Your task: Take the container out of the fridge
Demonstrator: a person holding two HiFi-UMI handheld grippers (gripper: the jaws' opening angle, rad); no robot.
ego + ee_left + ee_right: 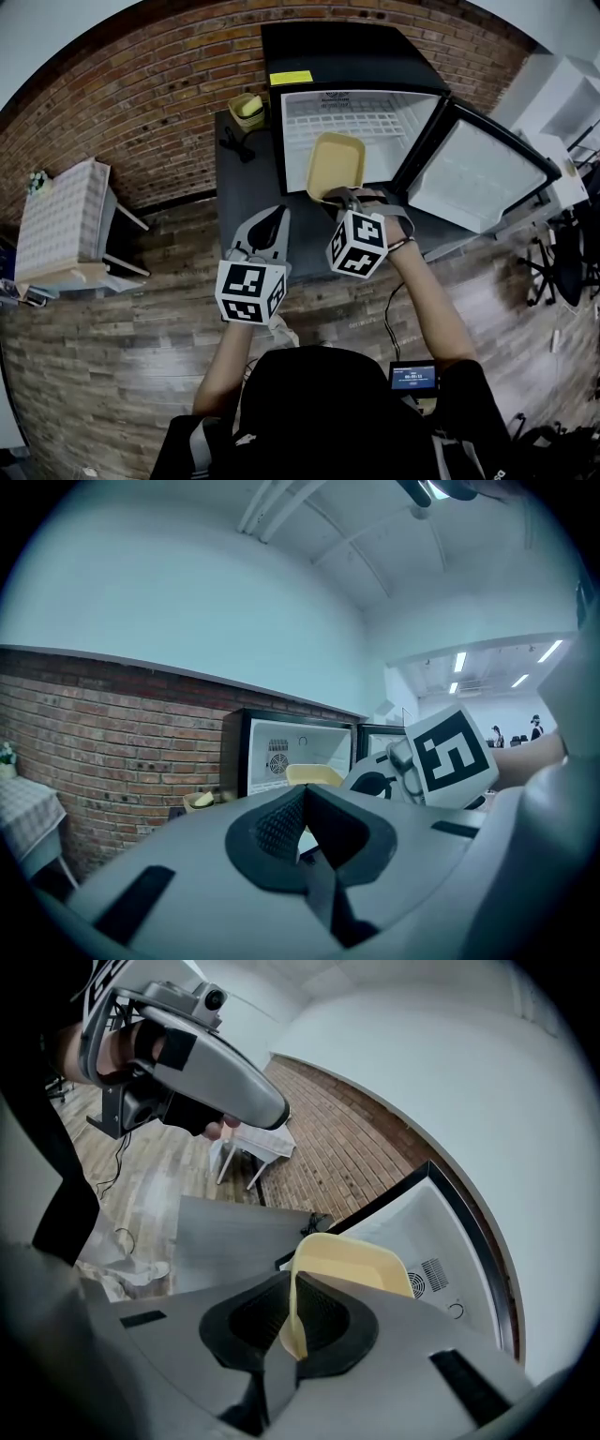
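1. While clamping with the right gripper (pixel 295 1321), jaws pinched tight on the near rim of the yellow container (pixel 352 1265)
2. Held up at the mouth of the open fridge (pixel 361 112), above the dark table (pixel 234 169)
3. Beside it, left gripper (pixel 305 803) closed on nothing, jaws together, short of the fridge

A dark grey desk (pixel 239 211) stands against a red brick wall (pixel 141 84). At the desk's back corner, close to the bricks, sits a small yellow-green bowl (pixel 247 110), with a small black object (pixel 234 142) just in front of it. Well to the left, a little table under a checked cloth (pixel 58 217) stands on the wooden plank floor (pixel 112 347). At the far right are a black office chair (pixel 562 267) and white shelving (pixel 562 94). A thin cable (pixel 388 319) leads to a small lit screen (pixel 413 377).
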